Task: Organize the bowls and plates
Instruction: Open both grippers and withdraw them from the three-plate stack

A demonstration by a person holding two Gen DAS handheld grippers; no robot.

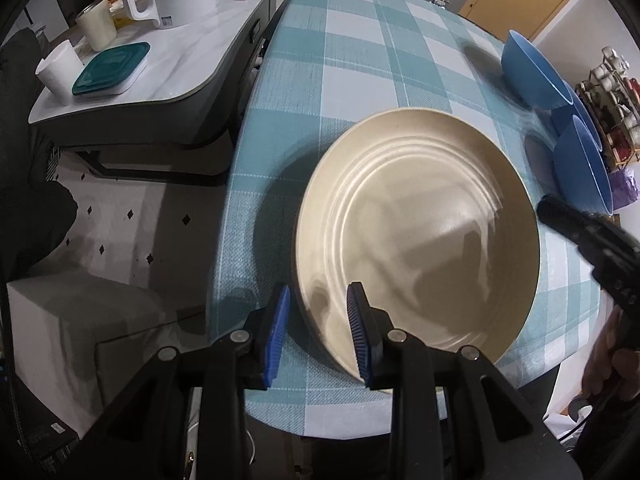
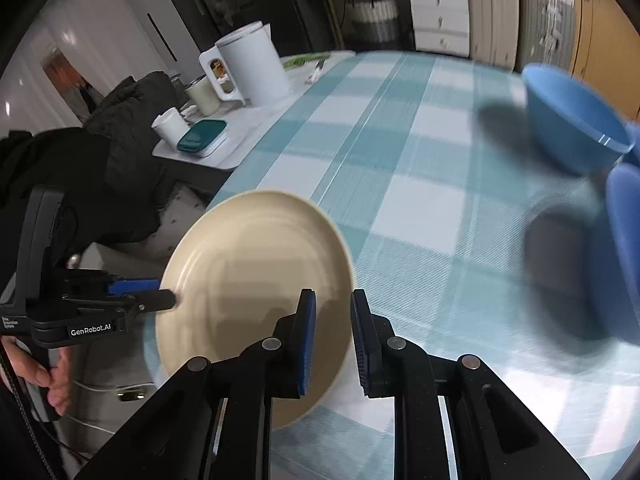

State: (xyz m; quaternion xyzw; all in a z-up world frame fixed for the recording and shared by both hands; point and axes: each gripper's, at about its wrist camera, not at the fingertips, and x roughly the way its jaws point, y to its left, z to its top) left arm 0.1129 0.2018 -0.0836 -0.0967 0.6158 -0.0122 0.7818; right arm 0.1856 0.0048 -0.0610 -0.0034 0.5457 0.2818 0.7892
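- Left gripper (image 1: 318, 336) clamps the near rim of the cream plate (image 1: 420, 232), one pad above and one below, holding it tilted just over the checked tablecloth (image 1: 360, 60), probably for carrying.
- Right gripper (image 2: 333, 344) is narrow and empty, at the plate's 3 o'clock edge, apparently free for the bowls.
- Blue bowls (image 2: 572, 120) cluster at 2 o'clock, near the table's far edge.
- A white kettle (image 2: 252, 68) stands at 11 o'clock on the side table.

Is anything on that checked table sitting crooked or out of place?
Yes. The round cream plate is tilted, its near rim lifted off the checked tablecloth while the left tool straddles its rim. The blue bowls show no damage.
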